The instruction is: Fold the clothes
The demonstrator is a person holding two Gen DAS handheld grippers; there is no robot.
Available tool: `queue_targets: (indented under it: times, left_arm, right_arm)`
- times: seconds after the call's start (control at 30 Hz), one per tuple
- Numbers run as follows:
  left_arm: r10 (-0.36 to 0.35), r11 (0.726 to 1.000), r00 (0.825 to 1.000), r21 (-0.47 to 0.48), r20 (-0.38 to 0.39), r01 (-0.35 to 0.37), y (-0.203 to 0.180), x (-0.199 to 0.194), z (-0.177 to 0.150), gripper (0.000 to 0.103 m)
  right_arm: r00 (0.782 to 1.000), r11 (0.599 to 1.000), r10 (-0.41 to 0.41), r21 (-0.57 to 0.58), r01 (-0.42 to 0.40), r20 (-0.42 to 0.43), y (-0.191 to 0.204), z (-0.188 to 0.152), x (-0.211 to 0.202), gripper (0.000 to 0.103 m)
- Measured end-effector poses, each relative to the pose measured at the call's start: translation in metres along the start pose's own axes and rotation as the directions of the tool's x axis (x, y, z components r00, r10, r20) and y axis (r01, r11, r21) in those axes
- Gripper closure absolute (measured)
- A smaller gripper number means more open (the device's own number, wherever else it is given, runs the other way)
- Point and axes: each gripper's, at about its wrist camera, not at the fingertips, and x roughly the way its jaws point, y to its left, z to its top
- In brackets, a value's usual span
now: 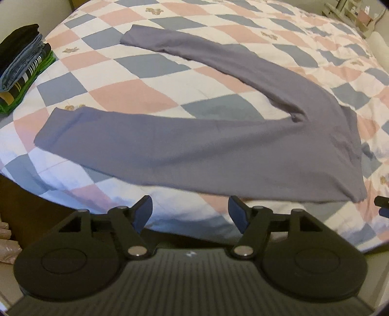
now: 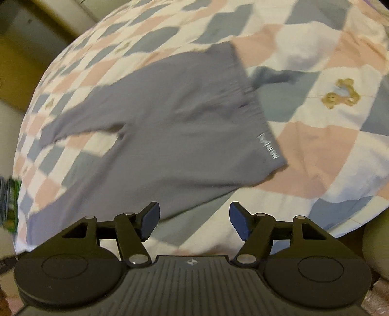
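Note:
A pair of grey-purple pants [image 1: 218,150] lies spread flat on the checkered quilt, legs fanned apart toward the left, waistband at the right. In the right wrist view the pants [image 2: 170,126] show the waistband with a small white logo [image 2: 269,148]. My left gripper [image 1: 190,214] is open and empty, just short of the near leg's lower edge. My right gripper [image 2: 194,220] is open and empty, hovering near the pants' hip edge by the waistband. The right gripper's tip also shows at the far right of the left wrist view [image 1: 383,205].
A stack of folded clothes [image 1: 22,68] sits at the bed's left edge. The quilt [image 1: 136,92] has pink, blue and white diamonds with teddy bear prints [image 2: 340,94]. The bed's front edge lies right below both grippers. Shelving stands at the back right [image 1: 350,12].

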Motion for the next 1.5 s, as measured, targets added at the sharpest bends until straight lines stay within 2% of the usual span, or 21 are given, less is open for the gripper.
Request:
queue_targets:
  times: [0.13, 0.3, 0.53, 0.9, 1.1, 1.5]
  left_arm:
    - [0.045, 0.998, 0.999, 0.048, -0.010, -0.045, -0.005, -0.012, -0.002, 0.035]
    - [0.079, 0.995, 0.997, 0.063, 0.002, -0.079, 0.000, -0.027, -0.002, 0.033]
    - [0.063, 0.995, 0.998, 0.076, 0.014, -0.064, 0.006, -0.037, -0.006, 0.031]
    - [0.060, 0.994, 0.998, 0.088, 0.000, -0.059, 0.005, -0.039, -0.020, 0.030]
    - [0.073, 0.995, 0.997, 0.067, -0.004, -0.073, 0.010, -0.041, -0.027, 0.030]
    - [0.114, 0.993, 0.993, 0.031, 0.014, -0.115, 0.017, -0.053, -0.034, 0.030]
  right_arm:
    - [1.000, 0.999, -0.008, -0.033, 0.007, -0.017, 0.016, -0.017, -0.014, 0.037]
    - [0.999, 0.996, -0.034, -0.089, 0.032, -0.023, 0.039, -0.031, -0.031, 0.037]
    - [0.998, 0.992, -0.050, -0.118, 0.046, -0.031, 0.055, -0.043, -0.036, 0.037]
    - [0.996, 0.988, -0.078, -0.137, 0.073, -0.032, 0.056, -0.051, -0.040, 0.036]
    - [0.996, 0.982, -0.076, -0.178, 0.067, -0.047, 0.064, -0.054, -0.035, 0.036]
    - [0.998, 0.970, -0.018, -0.244, 0.002, -0.063, 0.085, -0.051, -0.026, 0.036]
